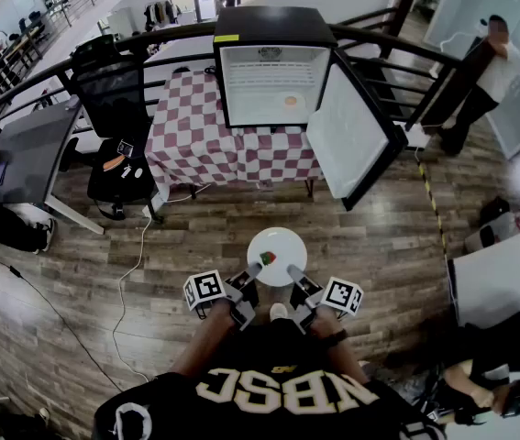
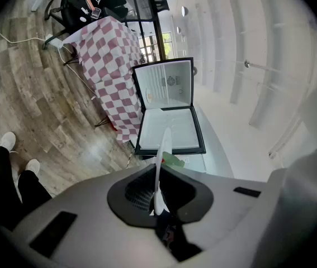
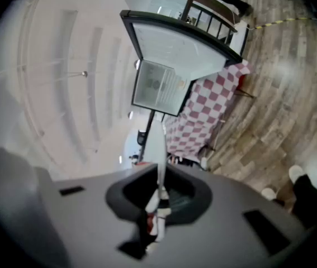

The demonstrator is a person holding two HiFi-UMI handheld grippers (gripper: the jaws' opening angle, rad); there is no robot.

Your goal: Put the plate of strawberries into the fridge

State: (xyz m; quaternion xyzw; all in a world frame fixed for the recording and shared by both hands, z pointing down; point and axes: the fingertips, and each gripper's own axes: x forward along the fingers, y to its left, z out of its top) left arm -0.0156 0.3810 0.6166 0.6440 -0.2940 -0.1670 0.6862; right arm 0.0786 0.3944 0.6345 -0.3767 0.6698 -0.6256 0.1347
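A white plate (image 1: 278, 255) with a strawberry (image 1: 268, 258) on it is held out in front of me above the wooden floor. My left gripper (image 1: 256, 270) is shut on its left near rim and my right gripper (image 1: 291, 272) is shut on its right near rim. In the left gripper view the plate (image 2: 161, 166) runs edge-on between the jaws, with the strawberry's green top (image 2: 175, 160) beside it. The right gripper view shows the plate's edge (image 3: 157, 149) clamped the same way. The small black fridge (image 1: 273, 71) stands ahead on a checked table, its door (image 1: 351, 136) swung open to the right.
A red-and-white checked tablecloth (image 1: 195, 140) covers the table under the fridge. A black office chair (image 1: 117, 108) and a grey desk (image 1: 26, 154) stand at the left. A dark railing (image 1: 379, 44) runs behind. A person (image 1: 484, 71) stands far right. A cable (image 1: 127, 264) crosses the floor.
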